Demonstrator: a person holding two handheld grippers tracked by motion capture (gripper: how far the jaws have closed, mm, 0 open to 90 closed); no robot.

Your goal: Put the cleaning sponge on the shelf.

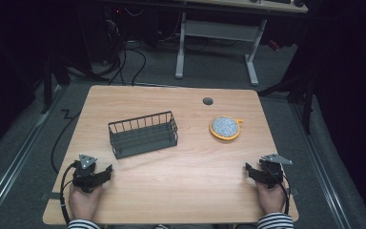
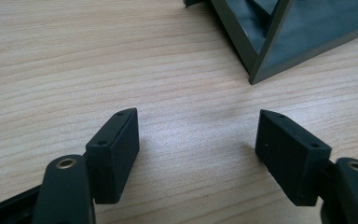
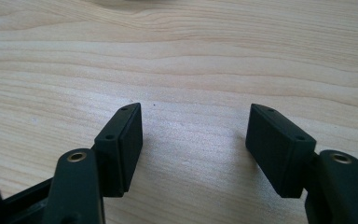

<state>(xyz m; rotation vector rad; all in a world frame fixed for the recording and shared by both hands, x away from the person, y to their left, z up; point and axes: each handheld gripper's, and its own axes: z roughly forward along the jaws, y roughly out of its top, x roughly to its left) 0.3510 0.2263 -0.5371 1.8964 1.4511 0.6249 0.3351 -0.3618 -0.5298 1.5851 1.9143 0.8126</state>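
Nothing begun yet: left gripper (image 1: 106, 171) and right gripper (image 1: 249, 170) spread empty at the desk's (image 1: 181, 191) near corners, wire basket (image 1: 143, 134) and orange-rimmed disc (image 1: 225, 128) untouched mid-desk.

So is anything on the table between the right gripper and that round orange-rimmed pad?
Nothing visible: bare table lies between the right gripper and the round orange-rimmed pad. The wire basket sits off to the left.

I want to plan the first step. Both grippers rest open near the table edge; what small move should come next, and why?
Probably the right hand-held gripper should reach forward toward the round orange-rimmed scrubber. Its jaws stand open with nothing between them, the scrubber lies on its side of the table, and the wire basket sits apart, ready to receive it.
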